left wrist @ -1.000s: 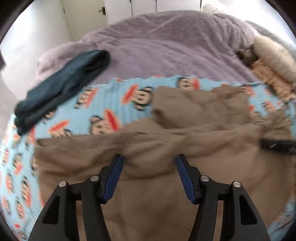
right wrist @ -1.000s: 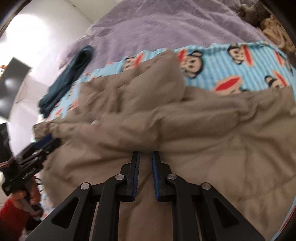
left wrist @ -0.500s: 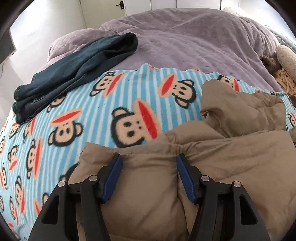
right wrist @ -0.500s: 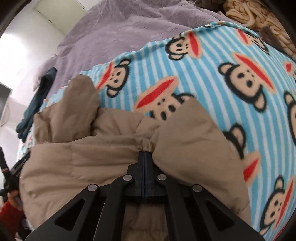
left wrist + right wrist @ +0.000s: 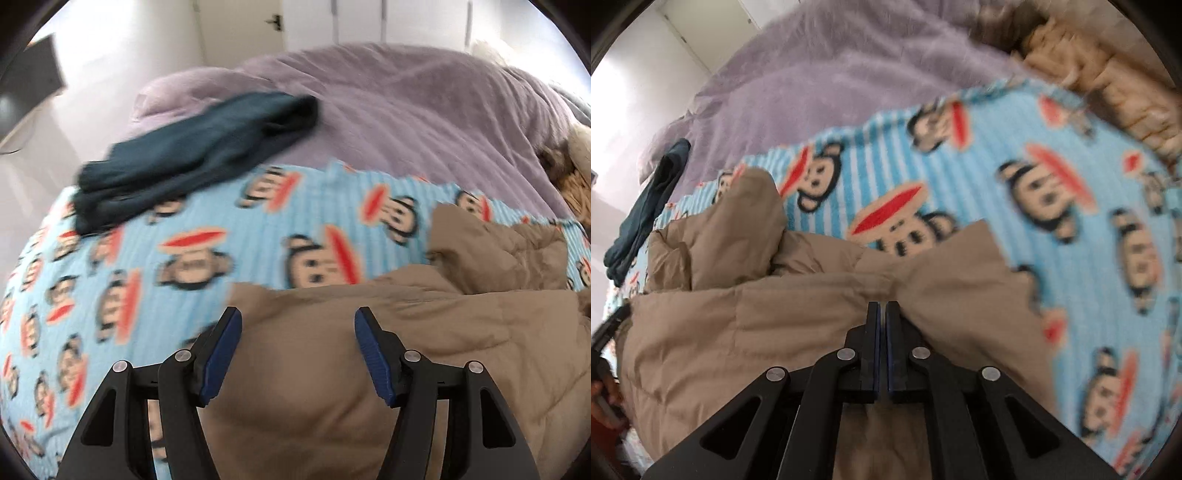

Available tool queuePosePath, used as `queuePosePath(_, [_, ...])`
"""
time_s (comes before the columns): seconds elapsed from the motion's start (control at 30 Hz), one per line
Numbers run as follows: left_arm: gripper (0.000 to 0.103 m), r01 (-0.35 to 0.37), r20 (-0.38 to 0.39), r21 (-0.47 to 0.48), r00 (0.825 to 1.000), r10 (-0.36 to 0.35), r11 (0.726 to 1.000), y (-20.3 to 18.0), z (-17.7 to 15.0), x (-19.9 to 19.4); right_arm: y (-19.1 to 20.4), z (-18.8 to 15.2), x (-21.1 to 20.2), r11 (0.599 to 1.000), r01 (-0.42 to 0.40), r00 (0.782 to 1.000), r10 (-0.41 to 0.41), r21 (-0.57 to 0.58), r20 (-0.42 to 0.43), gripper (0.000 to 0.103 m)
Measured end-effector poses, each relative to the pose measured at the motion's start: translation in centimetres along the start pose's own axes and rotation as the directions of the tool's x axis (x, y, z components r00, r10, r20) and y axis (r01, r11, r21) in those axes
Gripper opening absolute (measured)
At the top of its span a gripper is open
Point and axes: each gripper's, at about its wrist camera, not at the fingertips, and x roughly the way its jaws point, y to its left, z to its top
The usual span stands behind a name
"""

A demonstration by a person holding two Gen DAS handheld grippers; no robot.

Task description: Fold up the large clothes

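A tan puffy jacket (image 5: 406, 332) lies spread on a blue monkey-print blanket (image 5: 184, 258). My left gripper (image 5: 298, 321) is open, its blue pads wide apart over the jacket's left corner. The padded cloth bulges between the pads without being pinched. In the right wrist view the same jacket (image 5: 738, 325) fills the lower left. My right gripper (image 5: 882, 306) is shut on the jacket's edge, with the cloth gathered into creases at its tips. A sleeve or flap (image 5: 746, 221) is folded up on top of the jacket.
A folded dark teal garment (image 5: 192, 155) lies at the blanket's far left edge, partly on the purple duvet (image 5: 406, 110). A beige knitted thing (image 5: 1108, 85) sits at the far right. A hand with a red sleeve (image 5: 602, 398) shows at the left edge. White doors stand behind the bed.
The left gripper slid from the jacket's middle to its left corner, jaws still wide. The right gripper closed on the jacket's edge and moved toward the jacket's right end, bunching the cloth.
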Motion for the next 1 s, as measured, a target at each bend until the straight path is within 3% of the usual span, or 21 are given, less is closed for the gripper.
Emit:
queuePosePath(0.07, [0.065, -0.056, -0.023, -0.028, 0.998, 0.056, 0.998, 1.6, -0.4, 0.6, -0.8, -1.2, -1.6, 0.998, 0.055, 0.998, -0.056, 0.027, 0.042, 0.003])
queuePosePath(0.13, [0.065, -0.050, -0.092, -0.065, 0.995, 0.044, 0.997, 3.0, -1.0, 2.3, -2.4, -2.2, -1.4, 0.994, 0.082, 0.996, -0.085, 0.069, 0.037, 0.003])
queuePosePath(0.17, [0.065, -0.026, -0.111, -0.091, 0.994, 0.016, 0.995, 3.3, -1.3, 3.1, -3.3, -2.4, -0.6, 0.994, 0.061, 0.998, -0.062, 0.091, 0.007, 0.002])
queuePosePath(0.23, [0.066, -0.036, -0.115, -0.073, 0.993, 0.027, 0.997, 2.8, -1.3, 4.3, -4.5, -2.6, 1.2, 0.990, 0.009, 0.999, -0.004, 0.139, -0.041, 0.002])
queuePosePath(0.4, [0.067, -0.067, -0.139, -0.050, 0.989, 0.060, 0.996, 1.9, -1.0, 5.8, -4.1, -2.1, 3.6, 0.992, 0.032, 0.998, -0.024, 0.124, -0.065, 0.001])
queuePosePath(0.6, [0.068, -0.069, -0.128, -0.073, 0.990, 0.059, 0.995, 3.4, -0.5, 2.1, -2.8, -1.6, 0.6, 0.993, 0.080, 0.995, -0.075, 0.088, -0.059, 0.006])
queuePosePath(0.8, [0.068, -0.067, -0.136, -0.048, 0.989, 0.060, 0.997, 3.5, -2.3, -2.6, -2.7, -4.0, -4.1, 0.990, 0.012, 1.000, -0.010, 0.138, -0.017, 0.040])
queuePosePath(1.0, [0.068, -0.050, -0.214, -0.032, 0.976, 0.042, 0.998, 2.3, -5.7, -5.3, -2.5, -8.4, -7.0, 0.975, -0.055, 0.996, 0.069, 0.217, -0.059, 0.041])
